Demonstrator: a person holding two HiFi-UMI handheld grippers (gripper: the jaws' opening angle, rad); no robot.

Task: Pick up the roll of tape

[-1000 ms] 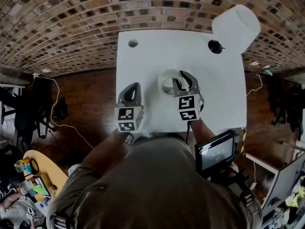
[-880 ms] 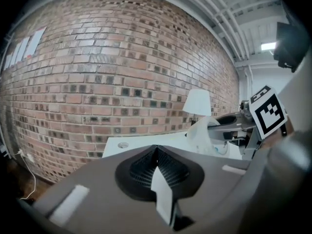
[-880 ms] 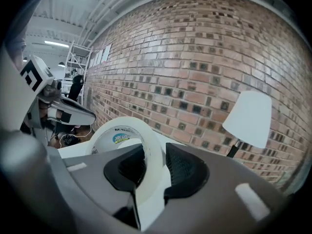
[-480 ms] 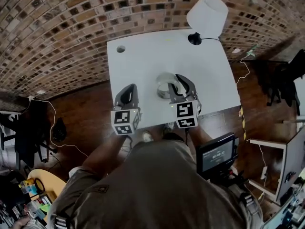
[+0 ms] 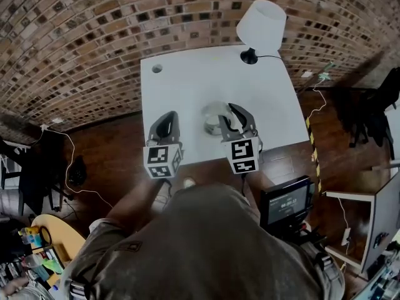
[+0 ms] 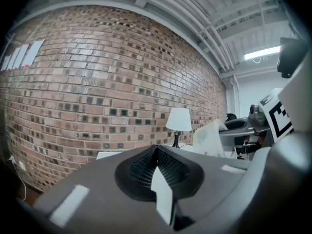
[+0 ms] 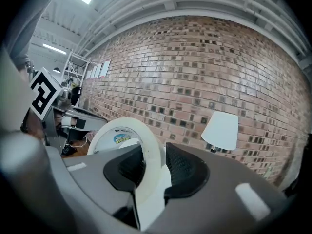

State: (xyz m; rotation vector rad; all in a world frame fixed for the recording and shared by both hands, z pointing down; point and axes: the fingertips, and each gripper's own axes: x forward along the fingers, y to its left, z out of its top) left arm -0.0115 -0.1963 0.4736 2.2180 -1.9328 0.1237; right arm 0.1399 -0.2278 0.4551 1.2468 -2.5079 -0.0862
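Since the earlier frame both grippers were raised above the table (image 5: 187, 80), the roll of tape (image 7: 141, 145), judged light and rigid, being clamped across its ring wall between the jaws of the right gripper (image 5: 232, 114), while the left gripper (image 5: 165, 122) was kept closed and empty.

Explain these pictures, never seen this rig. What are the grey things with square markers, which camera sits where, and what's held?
No robot here: a person stands at a white table with a hand-held gripper in each hand; the marker cubes are part of those. The head view looks down from the person's head. The other two views each ride on one hand-held gripper and look along its jaws. The right hand-held gripper is closed on the roll of tape, pinching the ring's wall. The left hand-held gripper is shut and empty. A lamp stands at the table's far corner.
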